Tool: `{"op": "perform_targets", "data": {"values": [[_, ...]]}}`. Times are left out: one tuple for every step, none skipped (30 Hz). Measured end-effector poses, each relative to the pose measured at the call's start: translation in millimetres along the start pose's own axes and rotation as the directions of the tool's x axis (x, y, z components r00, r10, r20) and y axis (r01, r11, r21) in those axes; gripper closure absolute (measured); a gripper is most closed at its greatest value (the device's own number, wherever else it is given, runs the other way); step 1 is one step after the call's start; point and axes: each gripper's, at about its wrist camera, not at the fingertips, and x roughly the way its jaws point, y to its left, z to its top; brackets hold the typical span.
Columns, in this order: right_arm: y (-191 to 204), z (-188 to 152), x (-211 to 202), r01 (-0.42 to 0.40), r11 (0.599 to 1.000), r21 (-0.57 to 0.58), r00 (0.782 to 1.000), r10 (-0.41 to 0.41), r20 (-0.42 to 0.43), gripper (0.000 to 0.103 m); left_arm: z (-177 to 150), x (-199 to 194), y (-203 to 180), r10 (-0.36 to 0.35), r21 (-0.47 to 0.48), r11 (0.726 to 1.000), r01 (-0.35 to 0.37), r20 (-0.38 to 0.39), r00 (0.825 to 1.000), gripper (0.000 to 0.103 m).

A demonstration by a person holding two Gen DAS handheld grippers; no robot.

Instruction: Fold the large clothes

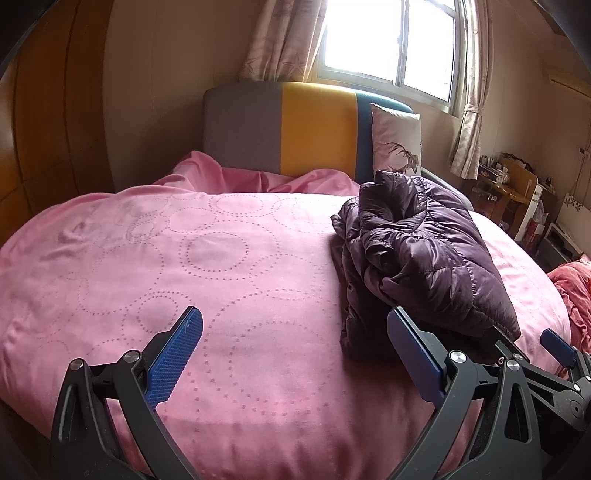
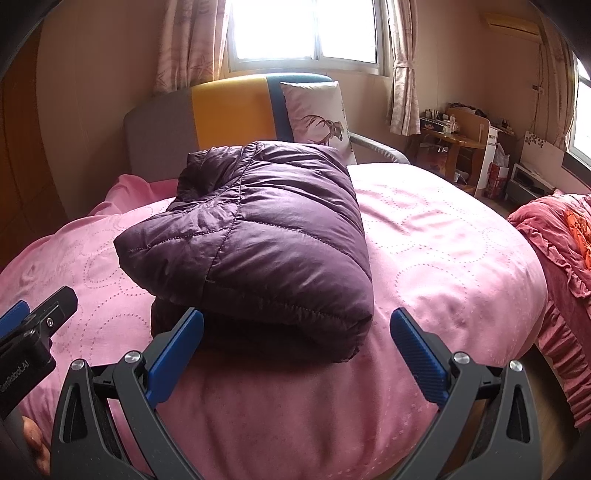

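- Purple down jacket (image 2: 255, 236) lies folded into a thick bundle on the pink bedspread (image 2: 443, 258), toward the foot of the bed and just ahead of the right gripper (image 2: 297, 350), whose jaws stand wide and hold nothing.
- Left gripper (image 1: 295, 350) hovers beside the bundle's looser, crumpled side, jaws likewise spread wide and empty.
- The fold looks close to finished; a good next move would likely be tucking the loose layers on that crumpled side and pressing the puffy fill flat, since down tends to spring open.
- Beyond, a pillow (image 2: 317, 110) leans against the grey, yellow and blue headboard (image 2: 229, 107).
- Farthest off, curtains frame a bright window (image 2: 303, 29); a cluttered wooden desk (image 2: 454, 140) stands at right.
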Motion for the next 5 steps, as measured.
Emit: {"op": "perform_targets", "data": {"values": [[-0.2, 0.2, 0.2, -0.001, 1.0, 0.002, 1.0, 0.001, 0.0, 0.002, 0.0, 1.0, 1.4, 0.001, -0.009, 1.0, -0.001, -0.004, 1.0, 0.004], [-0.4, 0.4, 0.6, -0.003, 1.0, 0.003, 1.0, 0.003, -0.001, 0.002, -0.4, 1.7, 2.3, 0.004, -0.012, 1.0, -0.004, -0.004, 1.0, 0.004], [-0.3, 0.7, 1.1, -0.004, 1.0, 0.003, 1.0, 0.004, -0.002, 0.002, -0.9, 2.2, 3.1, 0.01, -0.014, 1.0, -0.01, -0.005, 1.0, 0.004], [-0.2, 1.3, 1.7, -0.003, 1.0, 0.002, 1.0, 0.003, -0.002, 0.002, -1.5, 3.1, 3.6, 0.014, -0.015, 1.0, -0.015, -0.008, 1.0, 0.004], [0.0, 2.2, 2.3, -0.002, 1.0, 0.001, 1.0, 0.002, -0.003, 0.002, -1.7, 4.1, 4.0, 0.016, -0.016, 1.0, -0.016, -0.011, 1.0, 0.004]]}}
